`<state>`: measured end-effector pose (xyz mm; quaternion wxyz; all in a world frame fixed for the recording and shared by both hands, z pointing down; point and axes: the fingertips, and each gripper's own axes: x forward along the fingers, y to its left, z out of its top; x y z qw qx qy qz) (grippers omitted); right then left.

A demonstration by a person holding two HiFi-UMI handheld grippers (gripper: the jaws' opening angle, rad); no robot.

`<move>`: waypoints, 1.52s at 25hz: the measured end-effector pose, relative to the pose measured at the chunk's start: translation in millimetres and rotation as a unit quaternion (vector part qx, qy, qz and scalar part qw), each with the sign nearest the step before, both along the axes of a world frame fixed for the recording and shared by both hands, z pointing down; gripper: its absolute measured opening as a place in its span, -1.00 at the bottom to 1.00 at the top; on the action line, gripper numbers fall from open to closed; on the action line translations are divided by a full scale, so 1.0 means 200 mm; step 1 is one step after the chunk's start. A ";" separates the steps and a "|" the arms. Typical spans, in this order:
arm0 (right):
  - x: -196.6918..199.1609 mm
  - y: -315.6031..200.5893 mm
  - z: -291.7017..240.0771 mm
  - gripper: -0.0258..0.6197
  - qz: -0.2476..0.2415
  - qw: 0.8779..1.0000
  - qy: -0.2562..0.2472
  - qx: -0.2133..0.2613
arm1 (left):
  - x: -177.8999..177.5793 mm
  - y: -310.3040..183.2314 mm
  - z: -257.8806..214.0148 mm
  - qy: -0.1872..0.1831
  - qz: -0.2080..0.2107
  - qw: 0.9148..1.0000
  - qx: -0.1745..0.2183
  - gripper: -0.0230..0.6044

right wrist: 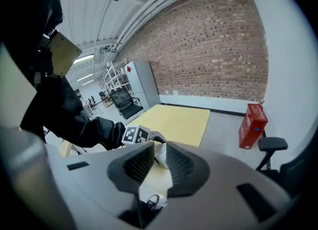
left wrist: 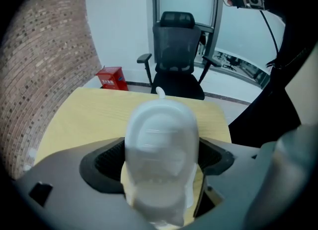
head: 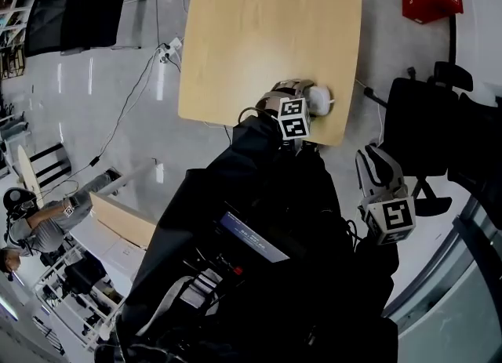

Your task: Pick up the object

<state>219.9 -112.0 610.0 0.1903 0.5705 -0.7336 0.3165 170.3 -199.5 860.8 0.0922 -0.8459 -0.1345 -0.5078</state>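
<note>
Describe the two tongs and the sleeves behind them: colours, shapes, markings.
The left tongs and right tongs share the same build: smooth, rounded light-grey bodies, with black ribbed pads lining the jaws. Each carries a white cube printed with black square markers on its faces. The person wears loose black sleeves.

- The right gripper (right wrist: pixel 161 143) is seen from behind, its ribbed dark pads (right wrist: pixel 139 167) set narrowly apart with nothing clamped between them.
- Through that gap a white object (right wrist: pixel 162 156) is glimpsed on a pale yellow table (right wrist: pixel 179 119).
- Just beside it the left gripper (right wrist: pixel 150 138) is held, its marker cube (right wrist: pixel 135 135) turned to the camera, at the end of a black sleeve (right wrist: pixel 82 127).
- A red box (right wrist: pixel 252 123) is stood on the floor against a brick wall (right wrist: pixel 213 50).
- A black office chair (right wrist: pixel 124 102) is placed beyond the table.
</note>
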 end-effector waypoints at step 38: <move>-0.30 -0.35 -1.05 -0.85 -0.008 0.954 -0.012 0.301 | -0.64 -0.25 -2.50 0.551 -0.353 0.756 0.033 0.50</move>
